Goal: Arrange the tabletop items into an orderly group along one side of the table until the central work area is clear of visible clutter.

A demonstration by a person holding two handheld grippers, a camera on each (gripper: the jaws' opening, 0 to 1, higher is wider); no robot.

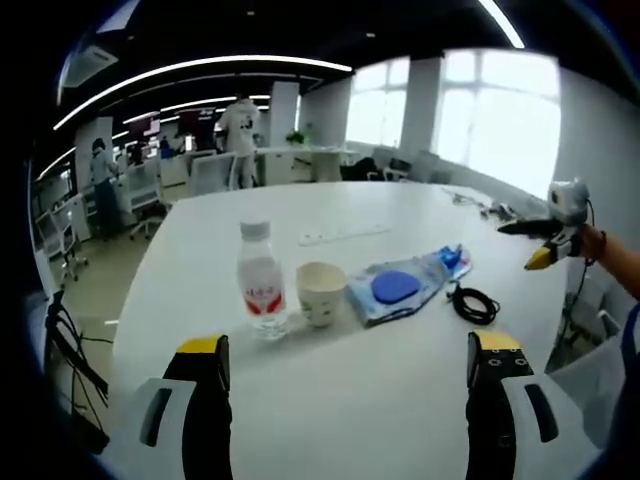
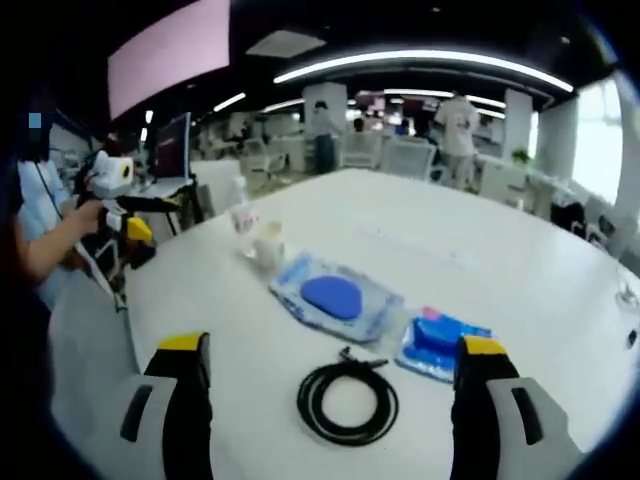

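A clear water bottle [image 1: 262, 280] with a red label stands beside a paper cup [image 1: 321, 292] on the white table [image 1: 330, 400]. To their right lie a clear packet holding a blue oval pad [image 1: 398, 288], a smaller blue packet [image 1: 452, 260] and a black coiled cable [image 1: 474, 303]. My left gripper [image 1: 349, 350] is open above the near table, short of the row. My right gripper [image 1: 545, 245] hangs at the table's right side. In the right gripper view, the right gripper [image 2: 332, 348] is open with the cable [image 2: 347, 402] low between its jaws. Beyond are the pad packet [image 2: 335, 298], small packet [image 2: 440, 345], cup [image 2: 268, 245] and bottle [image 2: 243, 222].
A long white strip [image 1: 343, 235] lies on the table behind the items. The left gripper [image 2: 125, 230], in a person's hand, shows at the table's left edge. Cables [image 1: 480, 205] lie at the far right. Office chairs [image 1: 210, 172] and standing people [image 1: 240, 125] are beyond the table.
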